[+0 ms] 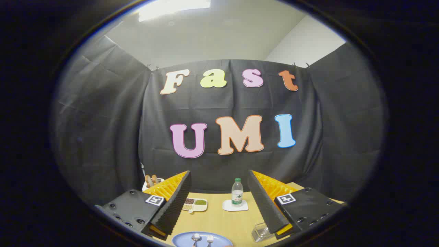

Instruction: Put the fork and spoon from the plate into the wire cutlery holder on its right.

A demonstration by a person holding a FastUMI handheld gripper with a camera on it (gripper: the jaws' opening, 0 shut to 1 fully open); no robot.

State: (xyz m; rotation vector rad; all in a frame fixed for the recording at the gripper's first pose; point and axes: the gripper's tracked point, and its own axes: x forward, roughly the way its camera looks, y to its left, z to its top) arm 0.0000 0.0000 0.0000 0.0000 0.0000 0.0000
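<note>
Below wide-spread tool (219, 199): plate (181, 240) bearing spoon (195, 237), fork (210, 238) (side by side).

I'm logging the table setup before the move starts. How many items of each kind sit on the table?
Cutlery: 2, spoon and fork
Plates: 1, blue plate
Bottles: 1, on a white coaster
Coasters: 1
Sectioned trays: 1
Holders: 1
Total: 7
The gripper is open above them.
</note>
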